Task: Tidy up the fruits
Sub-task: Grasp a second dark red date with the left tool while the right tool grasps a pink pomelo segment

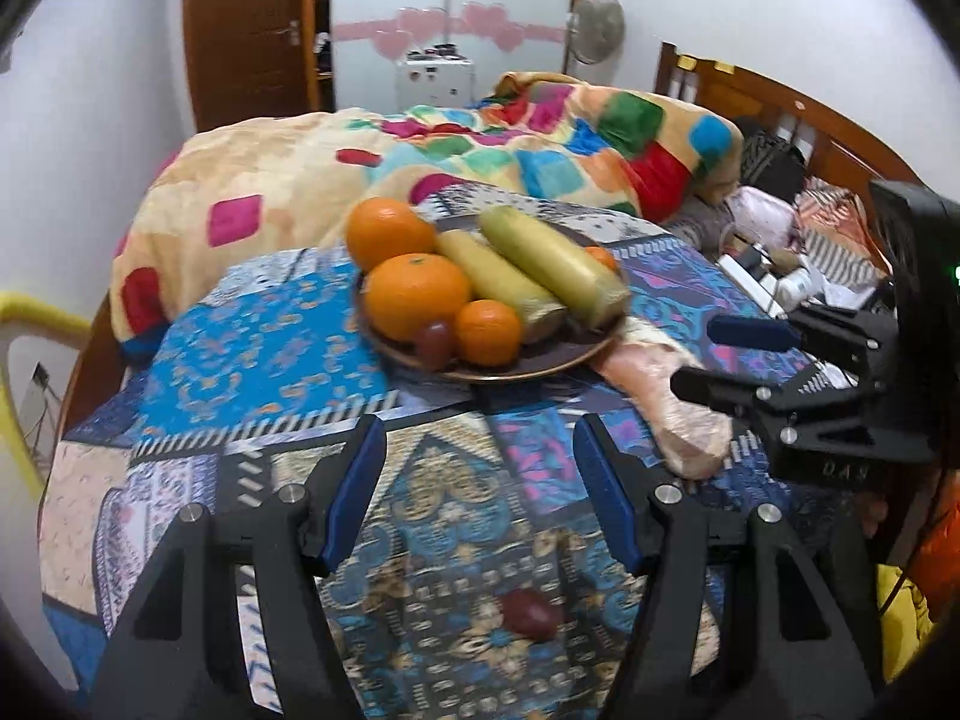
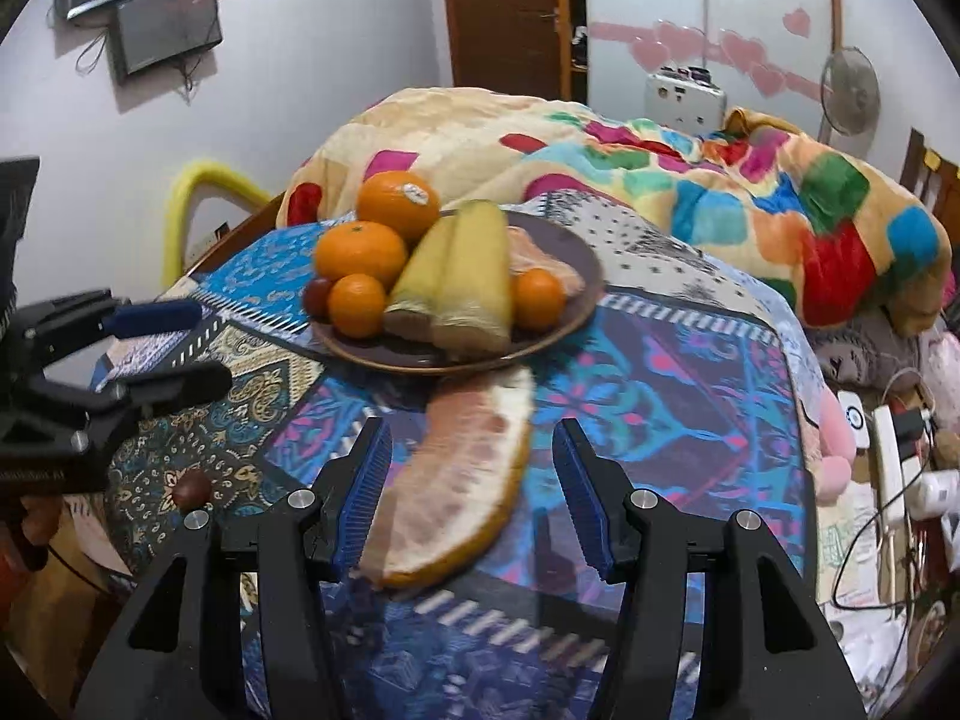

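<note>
A brown plate point(image 1: 540, 360) point(image 2: 576, 264) on the patterned cloth holds oranges point(image 1: 417, 294) point(image 2: 360, 252), two wrapped yellow corn cobs point(image 1: 552, 264) point(image 2: 474, 276), a small dark fruit point(image 1: 435, 342) point(image 2: 317, 295) and a pomelo piece point(image 2: 540, 261). A large pomelo wedge point(image 2: 456, 480) point(image 1: 672, 414) lies on the cloth in front of the plate, between the open fingers of my right gripper point(image 2: 471, 480) point(image 1: 711, 360). My left gripper point(image 1: 480, 480) point(image 2: 174, 348) is open and empty. A dark red fruit point(image 1: 531, 615) point(image 2: 192, 489) lies on the cloth close under the left gripper.
The cloth-covered table point(image 1: 270, 336) stands against a bed with a colourful blanket point(image 1: 540, 138) point(image 2: 720, 180). Clutter with a power strip and cables point(image 2: 888, 468) lies at the right. A yellow chair back point(image 2: 198, 192) stands at the left.
</note>
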Motion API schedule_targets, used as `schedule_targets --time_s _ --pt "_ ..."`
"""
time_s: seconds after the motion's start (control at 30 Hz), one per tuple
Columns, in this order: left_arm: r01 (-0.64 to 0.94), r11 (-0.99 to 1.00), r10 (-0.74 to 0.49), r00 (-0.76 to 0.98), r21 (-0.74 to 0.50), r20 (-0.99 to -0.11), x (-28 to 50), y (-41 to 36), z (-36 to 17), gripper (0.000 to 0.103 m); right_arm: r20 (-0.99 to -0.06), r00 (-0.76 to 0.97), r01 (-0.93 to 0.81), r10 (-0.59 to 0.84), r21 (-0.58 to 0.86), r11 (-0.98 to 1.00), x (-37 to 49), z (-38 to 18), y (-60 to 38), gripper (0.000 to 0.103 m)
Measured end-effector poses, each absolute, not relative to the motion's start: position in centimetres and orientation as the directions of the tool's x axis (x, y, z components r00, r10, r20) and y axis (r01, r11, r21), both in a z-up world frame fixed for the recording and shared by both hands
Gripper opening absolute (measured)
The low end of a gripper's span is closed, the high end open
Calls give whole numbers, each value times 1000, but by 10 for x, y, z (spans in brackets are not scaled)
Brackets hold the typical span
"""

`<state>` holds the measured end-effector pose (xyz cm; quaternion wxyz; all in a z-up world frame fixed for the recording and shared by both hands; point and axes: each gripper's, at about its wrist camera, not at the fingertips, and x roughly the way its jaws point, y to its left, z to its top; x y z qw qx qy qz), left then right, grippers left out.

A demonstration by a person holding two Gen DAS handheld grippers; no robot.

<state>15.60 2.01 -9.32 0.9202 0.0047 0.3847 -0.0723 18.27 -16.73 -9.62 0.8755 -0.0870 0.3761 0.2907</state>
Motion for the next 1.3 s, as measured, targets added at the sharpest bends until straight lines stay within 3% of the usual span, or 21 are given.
schedule_targets --time_s 0.07,0.2,0.33,0.53,0.8,0.9,1.3 --pt "121 992 -116 695 -44 -710 154 27 -96 65 -721 535 -581 441 64 811 183 -103 -158 52" --pt "104 994 -102 690 -41 -716 153 38 -106 65 -718 557 -575 416 28 818 182 -109 -150 65" --pt "97 994 -109 686 -59 -719 151 44 -112 65 -721 580 -561 380 -15 828 184 -113 -147 66" --pt "92 993 -121 682 -80 -721 148 49 -118 65 -763 526 -549 375 32 835 193 -129 -151 66" --pt "101 990 -140 673 -98 -726 136 44 -119 65 -742 544 -568 392 17 823 182 -128 -153 60" --pt "104 989 -146 672 -103 -726 130 41 -119 65 -730 559 -571 394 6 821 171 -126 -157 51" --pt "117 987 -161 658 -111 -736 104 24 -121 65 -716 572 -574 401 0 819 129 -115 -178 44"
